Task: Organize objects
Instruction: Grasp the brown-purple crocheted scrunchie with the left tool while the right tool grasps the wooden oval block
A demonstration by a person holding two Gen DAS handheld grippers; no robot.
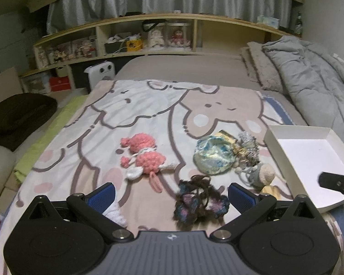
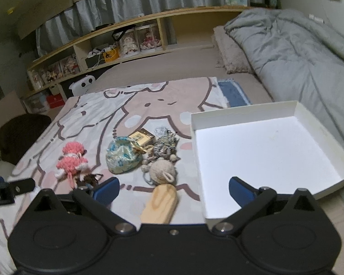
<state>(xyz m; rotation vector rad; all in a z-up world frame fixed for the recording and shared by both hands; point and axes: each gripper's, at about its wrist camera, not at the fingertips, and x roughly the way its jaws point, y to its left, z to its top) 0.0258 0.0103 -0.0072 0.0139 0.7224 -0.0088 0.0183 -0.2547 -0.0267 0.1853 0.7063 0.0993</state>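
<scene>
A: Where are the toys?
B: The pink doll (image 1: 142, 154), the blue pouch (image 2: 123, 158) and the wooden block (image 2: 160, 206) lie on the bed blanket (image 1: 149, 105), beside the white box (image 2: 263, 151).
A: And the hand-held grippers?
B: The left hand-held gripper (image 1: 172, 197) and the right hand-held gripper (image 2: 174, 191) both have jaws wide apart, holding nothing.

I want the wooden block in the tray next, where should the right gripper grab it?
Grip the wooden block across its narrow width, on the two long flat sides, coming from above and behind with the right gripper. It lies flat, lengthwise toward the gripper, left of the white tray.
</scene>
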